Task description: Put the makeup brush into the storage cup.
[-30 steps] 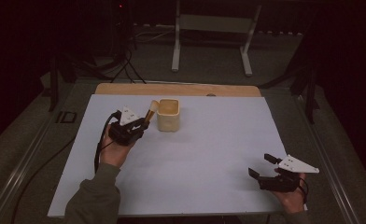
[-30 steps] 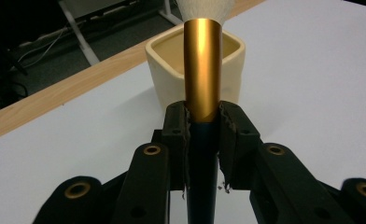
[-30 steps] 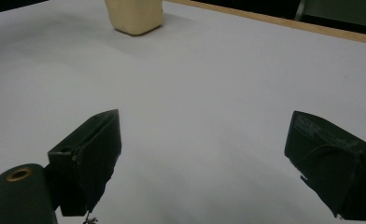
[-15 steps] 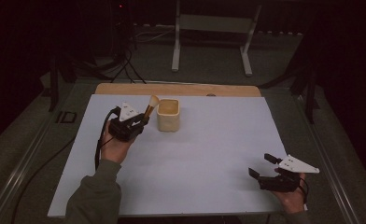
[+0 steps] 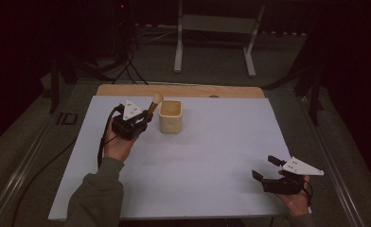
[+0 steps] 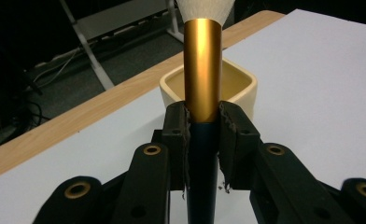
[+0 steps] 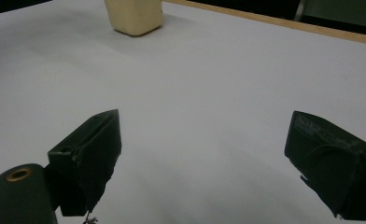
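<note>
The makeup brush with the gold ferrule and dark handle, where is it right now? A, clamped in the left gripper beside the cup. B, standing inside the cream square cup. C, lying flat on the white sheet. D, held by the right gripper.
A: the left gripper is shut on the makeup brush, bristles up, next to the cream square cup; the right gripper is open with nothing in it.

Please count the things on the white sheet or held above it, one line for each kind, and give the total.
Makeup brush, clamped in the left gripper: 1
Cream square cup: 1
Total: 2
</note>
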The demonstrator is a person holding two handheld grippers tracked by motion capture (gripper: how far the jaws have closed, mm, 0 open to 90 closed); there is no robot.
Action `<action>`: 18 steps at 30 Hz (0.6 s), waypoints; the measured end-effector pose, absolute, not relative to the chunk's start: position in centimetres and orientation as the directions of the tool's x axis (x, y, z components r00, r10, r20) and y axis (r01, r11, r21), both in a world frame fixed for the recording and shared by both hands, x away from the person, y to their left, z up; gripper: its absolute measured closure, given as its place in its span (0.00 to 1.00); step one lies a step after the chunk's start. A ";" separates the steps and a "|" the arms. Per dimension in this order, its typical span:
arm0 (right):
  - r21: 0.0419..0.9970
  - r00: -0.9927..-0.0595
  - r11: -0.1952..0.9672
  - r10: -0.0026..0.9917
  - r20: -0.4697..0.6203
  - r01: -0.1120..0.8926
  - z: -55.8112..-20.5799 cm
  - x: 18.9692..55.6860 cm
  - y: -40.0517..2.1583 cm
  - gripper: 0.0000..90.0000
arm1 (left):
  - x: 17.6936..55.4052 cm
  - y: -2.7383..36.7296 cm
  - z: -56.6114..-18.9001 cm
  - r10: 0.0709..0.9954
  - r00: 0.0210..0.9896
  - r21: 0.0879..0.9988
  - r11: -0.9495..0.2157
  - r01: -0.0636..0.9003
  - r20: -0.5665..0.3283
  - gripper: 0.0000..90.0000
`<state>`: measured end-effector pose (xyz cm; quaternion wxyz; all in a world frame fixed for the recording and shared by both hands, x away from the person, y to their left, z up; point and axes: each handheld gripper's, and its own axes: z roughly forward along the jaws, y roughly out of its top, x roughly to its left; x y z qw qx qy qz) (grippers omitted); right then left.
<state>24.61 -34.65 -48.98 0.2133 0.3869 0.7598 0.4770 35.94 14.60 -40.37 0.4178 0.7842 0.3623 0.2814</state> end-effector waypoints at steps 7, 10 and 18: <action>0.890 -0.610 0.245 0.791 0.046 0.385 -49.0 24.6 -34.7 0.12 | 36.3 14.5 -40.2 0.805 0.574 0.863 -0.388 0.322 0.148 0.83; 0.890 -0.610 0.246 0.791 0.045 0.384 -49.0 24.6 -34.7 0.12 | 36.5 14.4 -40.1 0.808 0.571 0.866 -0.383 0.321 0.145 0.83; 0.891 -0.611 0.244 0.790 0.046 0.383 -48.9 24.6 -34.6 0.12 | 36.8 13.9 -39.7 0.810 0.572 0.877 -0.364 0.312 0.132 0.83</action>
